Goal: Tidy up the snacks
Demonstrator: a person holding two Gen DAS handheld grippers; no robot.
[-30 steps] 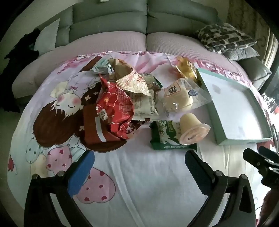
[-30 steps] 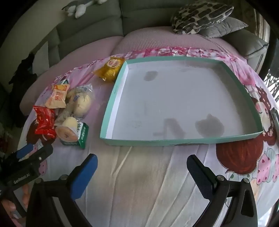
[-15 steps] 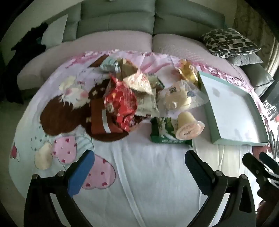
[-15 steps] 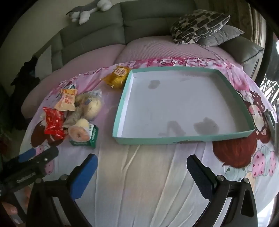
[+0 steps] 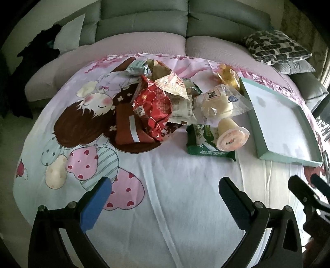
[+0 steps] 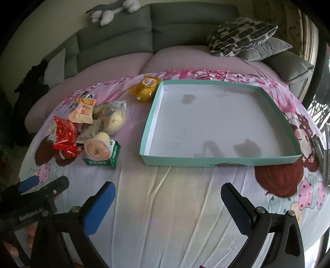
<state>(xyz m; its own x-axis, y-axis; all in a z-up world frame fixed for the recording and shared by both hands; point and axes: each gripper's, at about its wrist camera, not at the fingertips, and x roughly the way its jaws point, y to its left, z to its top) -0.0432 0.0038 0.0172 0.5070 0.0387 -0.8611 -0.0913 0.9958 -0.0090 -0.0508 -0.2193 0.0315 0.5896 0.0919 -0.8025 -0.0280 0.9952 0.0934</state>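
Observation:
A heap of snacks lies on the cartoon-print cloth: a red packet (image 5: 153,104) (image 6: 65,135), a jelly cup (image 5: 232,135) (image 6: 97,148) tipped on a green packet (image 5: 206,144) (image 6: 103,159), a clear bag with a bun (image 5: 220,103) (image 6: 114,119), and a yellow packet (image 5: 228,76) (image 6: 146,87) by the tray's far left corner. The teal-rimmed tray (image 5: 288,159) (image 6: 206,160) holds nothing. My left gripper (image 5: 165,198) hangs open near the table's front, short of the heap. My right gripper (image 6: 168,203) is open in front of the tray, holding nothing.
A grey sofa (image 6: 123,35) curves behind the table, with patterned cushions (image 6: 241,35) at the right and a plush toy (image 6: 111,10) on its back. Dark clothing (image 5: 35,68) lies at the left. The cloth's front part (image 6: 175,216) has only wrinkles.
Both grippers have drawn back and up a little, so the heap and tray look smaller and farther. Nothing on the table has moved, and both jaws stay apart.

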